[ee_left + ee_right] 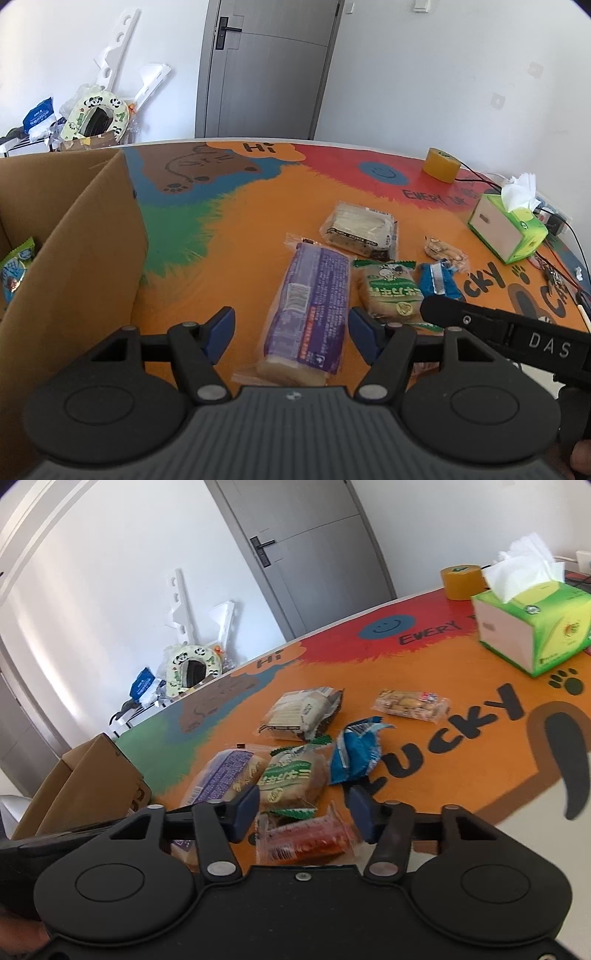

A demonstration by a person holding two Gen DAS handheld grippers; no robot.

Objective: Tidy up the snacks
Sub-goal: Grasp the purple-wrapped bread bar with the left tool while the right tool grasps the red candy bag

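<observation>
Several wrapped snacks lie on the colourful table (pixel 240 221). My left gripper (pixel 291 325) is open and straddles the near half of a long purple bread pack (pixel 310 306); the left pad stands clear of it. My right gripper (pixel 303 805) is open over a red snack pack (pixel 306 838), and its pads do not press on it. A green bun pack (pixel 291 779) lies just ahead of it, beside the purple bread pack (pixel 225 775). At the left stands an open cardboard box (pixel 74 240) with a green packet (pixel 14 273) inside.
Farther back lie a brown-and-white sandwich pack (pixel 360 230), a blue packet (pixel 437 278) and a biscuit pack (pixel 445 251). A green tissue box (pixel 506 229), a yellow tape roll (pixel 441 164) and cables sit at the right edge. Black casing (pixel 517 332) of the other tool crosses the lower right.
</observation>
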